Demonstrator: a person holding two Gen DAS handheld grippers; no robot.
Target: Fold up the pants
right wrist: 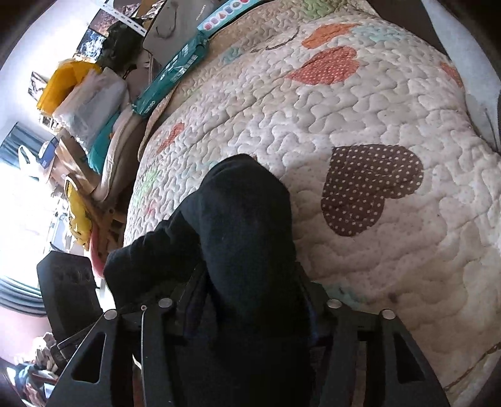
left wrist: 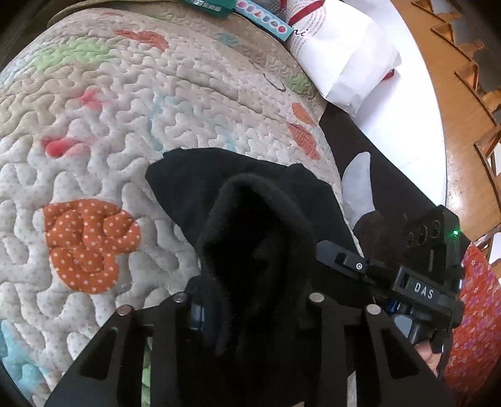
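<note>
The black fleece pants (left wrist: 250, 225) hang bunched over a quilted bedspread with heart patches (left wrist: 94, 125). My left gripper (left wrist: 250, 300) is shut on a fold of the black pants, which drape forward over its jaws and hide the fingertips. My right gripper shows in the left wrist view (left wrist: 353, 263) at the right, beside the same fabric. In the right wrist view the right gripper (right wrist: 247, 300) is shut on the black pants (right wrist: 244, 225), held above the quilt (right wrist: 375, 109); the cloth covers its tips.
A white paper bag (left wrist: 344, 62) and teal boxes (left wrist: 266, 18) lie at the quilt's far edge. A person's grey-socked foot (left wrist: 357, 188) and wooden floor (left wrist: 463, 94) are to the right. Bags and clutter (right wrist: 78, 94) sit left of the bed.
</note>
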